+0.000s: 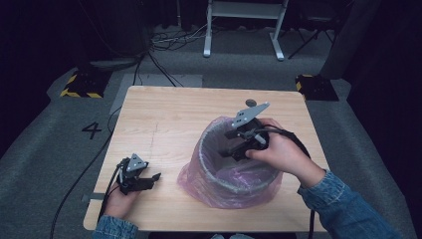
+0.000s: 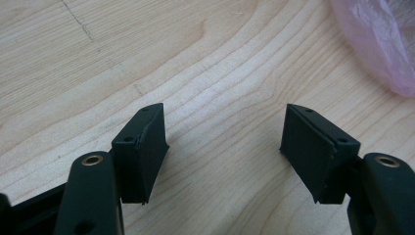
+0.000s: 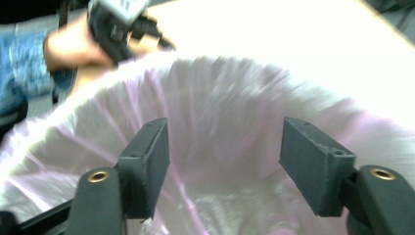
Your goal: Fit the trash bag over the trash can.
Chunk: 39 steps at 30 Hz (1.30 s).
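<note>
A round bin [image 1: 225, 180] lined with a pink plastic bag [image 1: 199, 177] stands on the wooden table [image 1: 164, 119], right of centre. My right gripper [image 1: 233, 150] hangs over the bin's mouth and points down into it. Its jaws stand open with nothing between them; the right gripper view looks between them [image 3: 225, 161] at the blurred bag lining [image 3: 220, 98]. My left gripper [image 1: 153, 178] rests at the table's front left, open and empty. In its own view [image 2: 225, 152] bare wood lies between the jaws, and the bag's edge [image 2: 377, 44] shows at the upper right.
A small dark round thing [image 1: 250, 103] lies near the table's far edge. On the floor beyond are a white frame [image 1: 244, 30], cables, and two yellow-and-black striped bases [image 1: 79, 85]. A "4" [image 1: 91, 130] is marked on the floor at the left.
</note>
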Each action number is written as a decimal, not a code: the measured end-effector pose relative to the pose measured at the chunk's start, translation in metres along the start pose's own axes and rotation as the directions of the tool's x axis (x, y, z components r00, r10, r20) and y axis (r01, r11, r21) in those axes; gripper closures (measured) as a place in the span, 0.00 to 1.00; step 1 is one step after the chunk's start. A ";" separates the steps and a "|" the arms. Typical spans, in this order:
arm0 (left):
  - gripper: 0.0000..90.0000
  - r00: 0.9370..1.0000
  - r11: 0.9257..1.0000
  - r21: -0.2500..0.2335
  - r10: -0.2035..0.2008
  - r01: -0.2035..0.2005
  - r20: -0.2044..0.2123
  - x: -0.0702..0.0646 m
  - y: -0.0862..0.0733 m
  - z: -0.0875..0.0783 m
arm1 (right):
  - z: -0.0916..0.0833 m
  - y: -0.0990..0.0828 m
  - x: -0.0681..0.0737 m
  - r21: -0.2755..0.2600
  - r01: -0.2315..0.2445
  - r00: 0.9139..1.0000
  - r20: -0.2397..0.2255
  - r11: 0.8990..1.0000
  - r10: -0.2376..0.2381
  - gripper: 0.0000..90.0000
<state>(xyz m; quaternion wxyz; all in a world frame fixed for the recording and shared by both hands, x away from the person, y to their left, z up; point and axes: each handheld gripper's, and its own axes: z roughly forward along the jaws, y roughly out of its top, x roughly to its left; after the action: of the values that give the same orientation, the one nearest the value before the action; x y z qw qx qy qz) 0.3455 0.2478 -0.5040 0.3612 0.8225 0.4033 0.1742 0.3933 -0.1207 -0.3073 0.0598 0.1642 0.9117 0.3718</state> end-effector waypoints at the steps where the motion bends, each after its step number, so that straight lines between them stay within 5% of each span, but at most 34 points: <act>1: 0.37 1.000 1.000 0.000 0.000 0.000 0.000 0.000 0.000 0.000 | -0.010 0.003 -0.002 -0.043 -0.012 1.000 0.025 0.999 0.013 0.42; 6: 0.37 1.000 1.000 0.000 0.000 0.000 0.000 0.000 0.000 0.000 | -0.040 0.005 -0.014 -0.121 -0.051 0.989 0.133 0.991 0.067 0.46; 12: 0.37 1.000 1.000 -0.001 -0.001 0.001 -0.002 0.000 0.000 0.000 | -0.045 -0.008 -0.034 -0.085 -0.100 0.972 0.206 0.991 0.116 0.53; 18: 0.37 1.000 1.000 0.002 -0.003 0.003 -0.006 0.000 0.001 0.001 | -0.020 -0.013 -0.035 0.008 -0.181 0.975 0.135 0.984 0.178 0.69; 25: 0.37 1.000 1.000 0.000 -0.006 0.006 -0.005 0.000 0.001 0.001 | 0.009 -0.004 -0.030 0.146 -0.209 0.962 0.210 0.967 0.176 0.71; 29: 0.37 1.000 1.000 0.001 -0.007 0.007 -0.005 0.000 0.001 0.001 | 0.024 -0.003 -0.028 0.224 -0.220 0.958 0.231 0.950 0.167 0.73; 33: 0.37 1.000 1.000 0.001 -0.010 0.010 -0.007 -0.001 0.001 0.001 | 0.038 -0.005 -0.031 0.266 -0.242 0.955 0.234 0.933 0.181 0.67; 39: 0.37 1.000 1.000 0.002 -0.011 0.011 -0.007 -0.001 0.001 0.001 | 0.058 -0.013 -0.035 0.263 -0.280 0.948 0.225 0.923 0.224 0.56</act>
<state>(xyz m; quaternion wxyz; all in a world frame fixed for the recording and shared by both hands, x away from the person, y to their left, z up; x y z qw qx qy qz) 0.3457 0.2466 -0.5039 0.3601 0.8200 0.4091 0.1747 0.4364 -0.1033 -0.3590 0.0734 0.3225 0.9176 0.2204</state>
